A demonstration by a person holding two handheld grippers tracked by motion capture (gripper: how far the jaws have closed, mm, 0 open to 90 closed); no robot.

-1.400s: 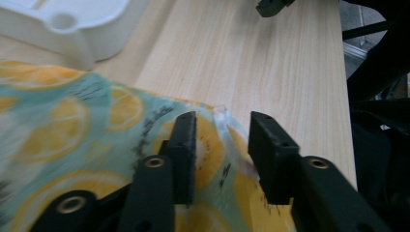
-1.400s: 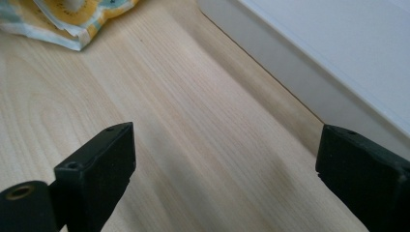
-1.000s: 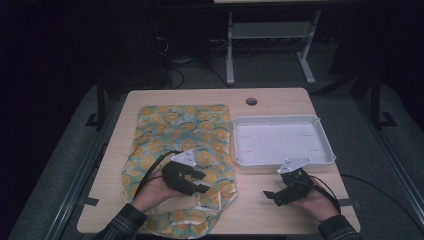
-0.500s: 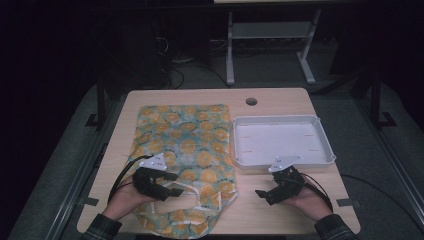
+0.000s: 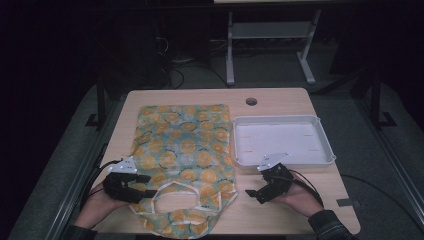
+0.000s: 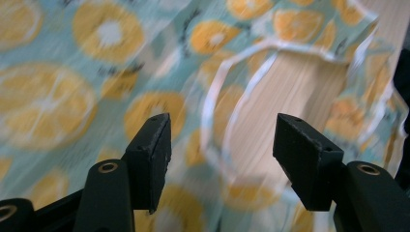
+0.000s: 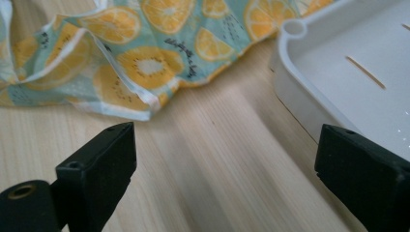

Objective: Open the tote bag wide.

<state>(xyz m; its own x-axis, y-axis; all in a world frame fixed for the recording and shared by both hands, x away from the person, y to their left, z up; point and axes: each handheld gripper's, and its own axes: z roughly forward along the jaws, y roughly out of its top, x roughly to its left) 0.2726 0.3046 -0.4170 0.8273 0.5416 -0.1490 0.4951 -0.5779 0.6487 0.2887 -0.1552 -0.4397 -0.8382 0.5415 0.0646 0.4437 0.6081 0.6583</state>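
We see the orange-print cloth [image 5: 182,150] lying flat on the worktop [image 5: 280,215], its near edge with the round cut-out close to us. Our left hand-held gripper [image 5: 142,186] has just been opening, jaws spread over that edge, nothing pinched. Our right hand-held gripper [image 5: 254,195] is spread wide over bare wood between the cloth and the white tray [image 5: 240,162].

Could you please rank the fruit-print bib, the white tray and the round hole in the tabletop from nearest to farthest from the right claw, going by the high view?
From the right claw:
1. Fruit-print bib: its near corner lies just beside the claw, toward the table's middle.
2. White tray: just beyond the claw.
3. Round hole: far edge, behind the tray.
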